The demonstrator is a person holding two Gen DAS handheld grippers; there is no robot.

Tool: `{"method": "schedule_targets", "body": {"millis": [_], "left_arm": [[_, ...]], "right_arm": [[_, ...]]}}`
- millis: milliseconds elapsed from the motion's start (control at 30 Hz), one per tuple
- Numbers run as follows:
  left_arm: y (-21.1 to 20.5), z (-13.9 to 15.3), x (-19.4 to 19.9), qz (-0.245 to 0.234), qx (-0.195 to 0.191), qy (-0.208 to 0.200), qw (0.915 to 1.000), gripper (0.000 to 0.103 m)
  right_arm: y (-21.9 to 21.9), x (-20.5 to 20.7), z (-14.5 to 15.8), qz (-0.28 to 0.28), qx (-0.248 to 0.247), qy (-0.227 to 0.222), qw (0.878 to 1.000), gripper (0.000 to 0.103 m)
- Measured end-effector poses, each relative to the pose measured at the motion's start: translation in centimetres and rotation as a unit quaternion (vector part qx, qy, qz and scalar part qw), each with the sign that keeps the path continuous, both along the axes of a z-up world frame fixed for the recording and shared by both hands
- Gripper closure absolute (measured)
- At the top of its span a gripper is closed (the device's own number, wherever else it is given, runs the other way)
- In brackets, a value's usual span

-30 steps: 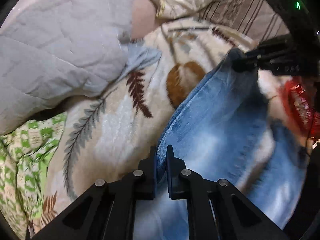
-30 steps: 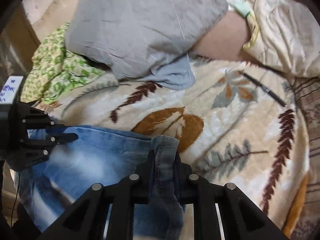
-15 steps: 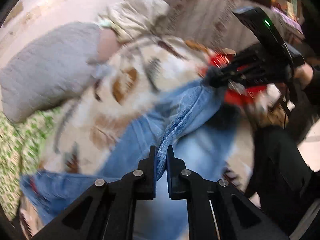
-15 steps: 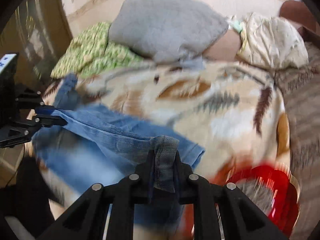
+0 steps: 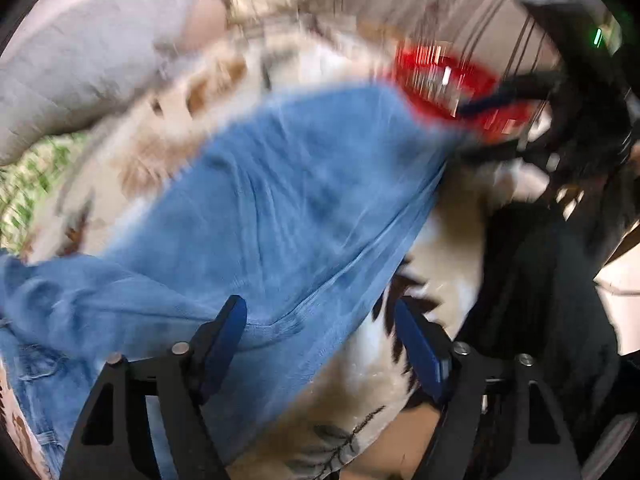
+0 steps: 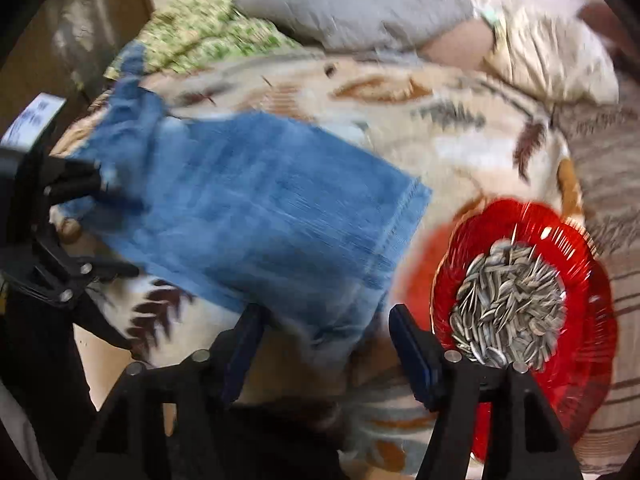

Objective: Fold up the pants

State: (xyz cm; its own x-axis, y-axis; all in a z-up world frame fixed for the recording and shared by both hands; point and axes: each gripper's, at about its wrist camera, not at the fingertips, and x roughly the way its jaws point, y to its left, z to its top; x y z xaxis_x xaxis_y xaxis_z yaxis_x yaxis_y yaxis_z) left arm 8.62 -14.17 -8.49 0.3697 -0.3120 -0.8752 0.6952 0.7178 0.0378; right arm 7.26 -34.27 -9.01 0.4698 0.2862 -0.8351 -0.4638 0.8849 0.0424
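Note:
Blue jeans [image 5: 300,200] lie folded across the leaf-patterned blanket [image 5: 400,380]. My left gripper [image 5: 318,308] hangs just above their near edge. Its jaws are opening, with the denim fold lying loose between them and touching neither pad. In the right wrist view the jeans [image 6: 260,208] show a stitched hem towards the right. My right gripper [image 6: 324,314] stands at the hem's near corner, its jaws opening too, with the cloth free between them. The left gripper [image 6: 104,224] shows at the jeans' left end, its fingers spread.
A red bowl [image 6: 560,232] of sunflower seeds sits on the blanket [image 6: 440,128] right of the jeans, close to my right fingers. A grey pillow [image 6: 360,0], green cloth [image 6: 200,32] and cream pillow [image 6: 540,52] lie at the far side. A person's dark clothing [image 5: 540,280] is at right.
Both grippers, shut on the jeans before, carried them back across the blanket toward the near edge. Both have since opened and let the denim drop.

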Motion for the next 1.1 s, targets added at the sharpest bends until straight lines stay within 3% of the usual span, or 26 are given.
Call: {"method": "schedule_targets", "body": {"millis": [233, 400, 667, 900, 1100], "left_arm": [[7.2, 6.8, 1.3, 0.09, -0.009, -0.06, 0.9941, 0.026], [15.0, 9.7, 3.8, 0.195, -0.013, -0.069, 0.9783, 0.026], [23.6, 9.4, 9.8, 0.276, 0.023, -0.037, 0.9602, 0.024], [25.8, 7.5, 15.5, 0.301, 0.033, -0.018, 0.953, 0.017], [25.6, 4.8, 22.6, 0.307, 0.004, 0.028, 0.9514, 0.017]], "right_arm": [[2.6, -1.3, 4.4, 0.025, 0.049, -0.048, 0.997, 0.031], [7.5, -0.1, 5.7, 0.064, 0.07, -0.062, 0.994, 0.031], [16.5, 3.3, 6.6, 0.112, 0.09, -0.051, 0.988, 0.031], [22.1, 7.6, 5.8, 0.094, 0.095, -0.023, 0.991, 0.031], [25.9, 12.7, 4.2, 0.062, 0.119, 0.018, 0.991, 0.03]]}}
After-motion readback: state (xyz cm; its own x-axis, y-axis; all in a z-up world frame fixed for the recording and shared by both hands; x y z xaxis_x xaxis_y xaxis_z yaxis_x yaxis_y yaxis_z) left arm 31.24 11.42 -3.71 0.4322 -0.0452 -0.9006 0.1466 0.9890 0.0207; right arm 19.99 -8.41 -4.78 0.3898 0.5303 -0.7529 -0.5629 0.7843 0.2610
